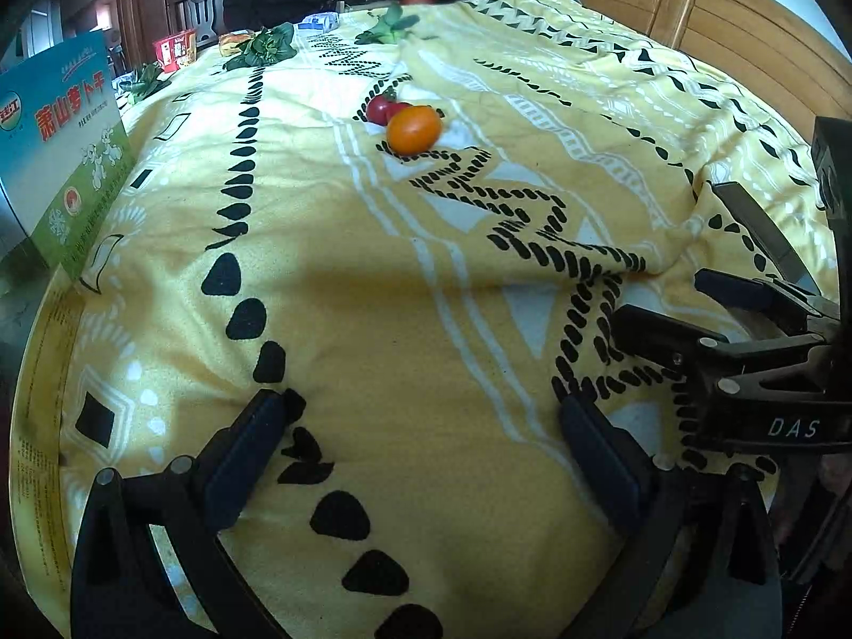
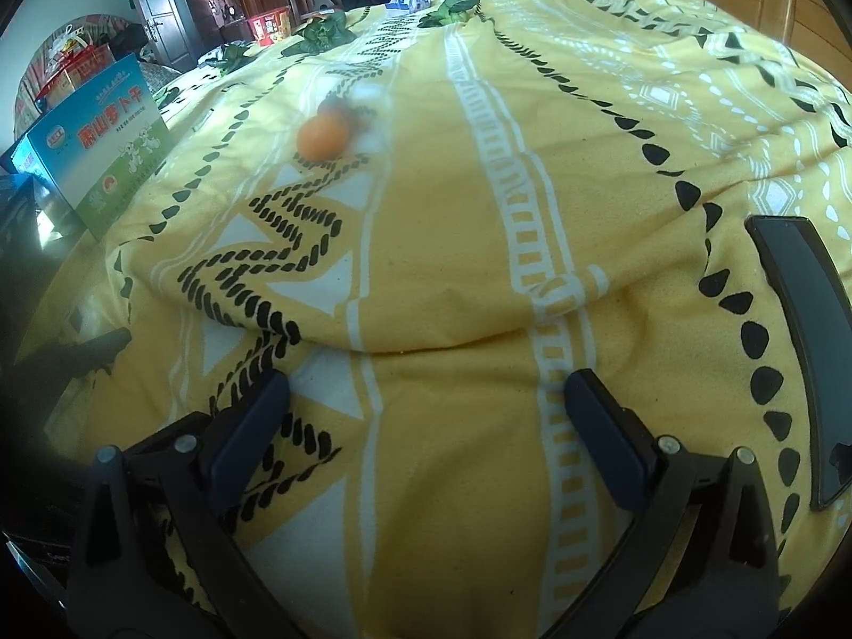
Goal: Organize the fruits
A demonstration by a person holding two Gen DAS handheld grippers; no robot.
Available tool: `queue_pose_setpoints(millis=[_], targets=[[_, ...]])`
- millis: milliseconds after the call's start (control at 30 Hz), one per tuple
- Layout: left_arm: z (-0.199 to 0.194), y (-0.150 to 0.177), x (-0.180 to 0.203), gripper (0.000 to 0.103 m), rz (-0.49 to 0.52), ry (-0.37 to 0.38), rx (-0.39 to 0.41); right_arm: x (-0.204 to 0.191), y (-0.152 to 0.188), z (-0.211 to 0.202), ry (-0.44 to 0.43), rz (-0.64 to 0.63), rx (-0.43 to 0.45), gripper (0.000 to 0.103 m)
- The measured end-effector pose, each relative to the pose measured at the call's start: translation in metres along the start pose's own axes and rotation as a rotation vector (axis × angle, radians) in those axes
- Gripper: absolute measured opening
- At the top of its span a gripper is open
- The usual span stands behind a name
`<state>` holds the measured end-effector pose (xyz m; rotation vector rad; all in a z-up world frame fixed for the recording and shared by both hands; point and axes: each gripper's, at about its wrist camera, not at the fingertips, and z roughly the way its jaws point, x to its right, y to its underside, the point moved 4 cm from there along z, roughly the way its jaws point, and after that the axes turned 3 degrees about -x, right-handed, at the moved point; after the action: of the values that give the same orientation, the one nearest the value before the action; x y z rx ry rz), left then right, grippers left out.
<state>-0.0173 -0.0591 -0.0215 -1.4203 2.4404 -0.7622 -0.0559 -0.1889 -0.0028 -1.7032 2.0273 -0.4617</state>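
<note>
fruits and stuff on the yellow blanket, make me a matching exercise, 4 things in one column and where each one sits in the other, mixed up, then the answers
Column one:
1. orange fruit
2. red fruit
3. blue and green box
4. leafy greens

Column two:
A. upright at the left edge of the blanket
B. at the far end of the blanket, near a red packet
C. mid-blanket, nearest fruit to the left gripper
D. just behind the orange one, touching it

Pairs: 1-C, 2-D, 3-A, 4-B
</note>
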Motion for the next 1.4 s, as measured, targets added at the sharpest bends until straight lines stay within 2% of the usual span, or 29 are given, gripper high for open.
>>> queue_pose_setpoints(millis=[867,1100,1300,1400], targets=[[0.0002,0.0,-0.0004,0.103,-0.001,-0.001,0.0,0.001,0.0007,-0.0026,-0.019,0.003,0.011,0.103],[0.0,0.0,-0.0006,0.103,-0.001,-0.001,0.0,0.0074,0.0038,-0.0079,-0.087,0.04,0.038,0.103],[0.0004,-0.0003,-0.0004,0.103,-0.001,-0.001,0.001,0.0025,0.0027,-0.006,-0.056,0.021,0.027,0.103],[-0.0001,-0.0006,-0.0006,0.103,-0.001,-0.002,0.001,0.0038,0.0027,-0.0066,-0.067,0.028,0.033,0.103]])
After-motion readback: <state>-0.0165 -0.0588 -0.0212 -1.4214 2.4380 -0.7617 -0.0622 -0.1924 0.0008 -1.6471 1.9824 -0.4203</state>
